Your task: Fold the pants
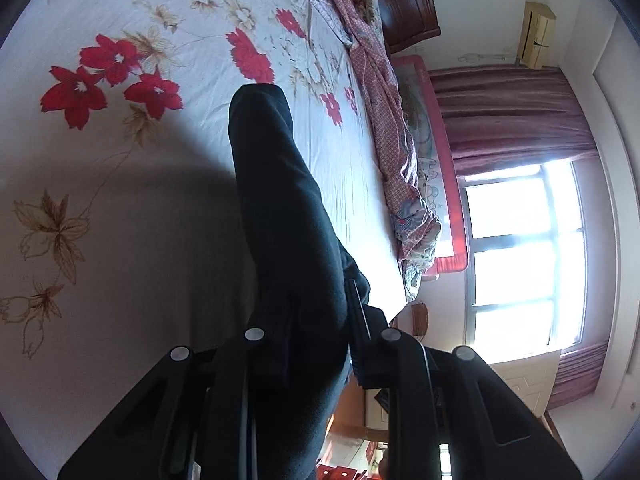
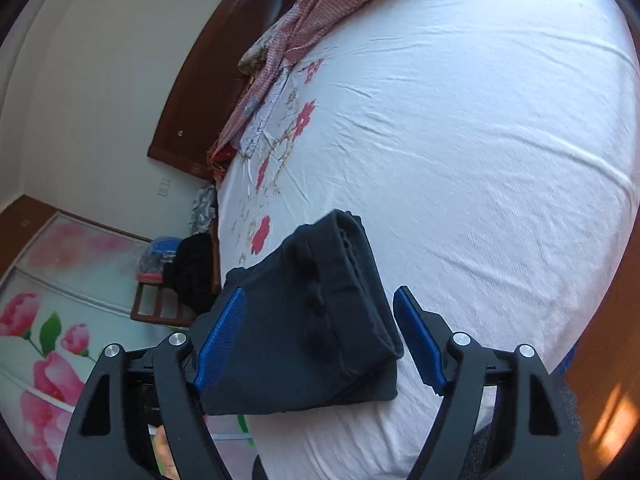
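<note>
Black pants hang from my left gripper, which is shut on one end of them. The cloth stretches away over the flowered bed sheet and hides the left finger; the right finger shows beside it. In the right wrist view the pants lie folded in a thick bundle near the bed's edge. My right gripper stands open around the bundle. Its left blue pad overlaps the cloth and the right pad stays clear of it.
A pink patterned quilt lies bunched along the far side of the bed, by a dark wooden headboard. A bright window with maroon curtains is to the right. A flower-print wardrobe and a chair piled with clothes stand beside the bed.
</note>
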A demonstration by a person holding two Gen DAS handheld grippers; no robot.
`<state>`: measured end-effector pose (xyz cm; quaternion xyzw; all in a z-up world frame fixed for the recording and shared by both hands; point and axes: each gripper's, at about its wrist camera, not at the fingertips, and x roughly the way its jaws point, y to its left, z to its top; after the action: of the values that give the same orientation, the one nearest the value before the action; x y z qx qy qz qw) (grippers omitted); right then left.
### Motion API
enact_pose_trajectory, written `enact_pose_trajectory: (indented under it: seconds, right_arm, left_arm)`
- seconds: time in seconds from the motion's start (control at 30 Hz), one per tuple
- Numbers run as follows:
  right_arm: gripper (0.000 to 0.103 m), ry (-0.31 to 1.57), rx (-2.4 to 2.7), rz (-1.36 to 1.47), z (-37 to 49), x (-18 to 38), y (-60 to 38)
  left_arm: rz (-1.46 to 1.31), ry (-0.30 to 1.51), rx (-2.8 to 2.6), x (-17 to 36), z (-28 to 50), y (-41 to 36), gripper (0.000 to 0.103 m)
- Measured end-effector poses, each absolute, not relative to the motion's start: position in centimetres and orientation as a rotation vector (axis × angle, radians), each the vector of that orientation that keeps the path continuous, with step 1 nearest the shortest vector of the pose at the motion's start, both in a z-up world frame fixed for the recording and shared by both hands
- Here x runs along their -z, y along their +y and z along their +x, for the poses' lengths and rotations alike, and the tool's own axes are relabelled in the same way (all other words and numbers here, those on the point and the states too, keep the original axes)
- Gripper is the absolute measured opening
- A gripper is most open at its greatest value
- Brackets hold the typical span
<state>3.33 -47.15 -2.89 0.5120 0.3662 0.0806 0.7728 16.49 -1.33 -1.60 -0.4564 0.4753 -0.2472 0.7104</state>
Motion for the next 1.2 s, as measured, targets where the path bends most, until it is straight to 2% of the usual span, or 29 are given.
enact_pose_trajectory:
  seconds: [0.17,0.4,0.53,0.57,0.67,0.73,0.9,1.2]
  right_arm:
    - [0.075,0.876,-0.278,1.286,2.6,9.2,-45.1]
    - [0.075,0.879,-0.359,1.304,3.6,11.5,-41.7]
    - [0.074,0.889,-0.358,1.185,4.5,10.2,-39.9]
    - [0.051,0.908,-0.340,1.151,4.7,10.0,-39.4]
    - [0.034,0.922,-0.314,1.090,4.7,8.5,-38.9]
    - [0.033,0.908,-0.304,0.920,5.0,5.2,-37.8]
    - [0.032,0.836,-0.372,0.771,8.1,-1.3,-36.6]
    - [0.031,0.717,-0.496,0.725,16.7,-4.9,-35.0]
  left_arm:
    - [-0.993,1.089,0.538,3.9,16.6,0.1,0.021]
    - [-1.040,1.110,0.531,5.6,16.7,0.9,0.021]
    - [-1.029,1.112,0.537,5.3,16.8,0.7,0.021]
    - [-1.027,1.114,0.538,5.1,16.8,0.6,0.021]
    - [-1.028,1.108,0.544,4.5,16.9,0.6,0.020]
    - [-1.015,1.098,0.554,3.8,16.9,0.6,0.020]
    - [-1.020,1.046,0.572,1.7,17.5,1.3,0.020]
    - [-1.027,0.869,0.571,-4.4,21.1,4.8,0.021]
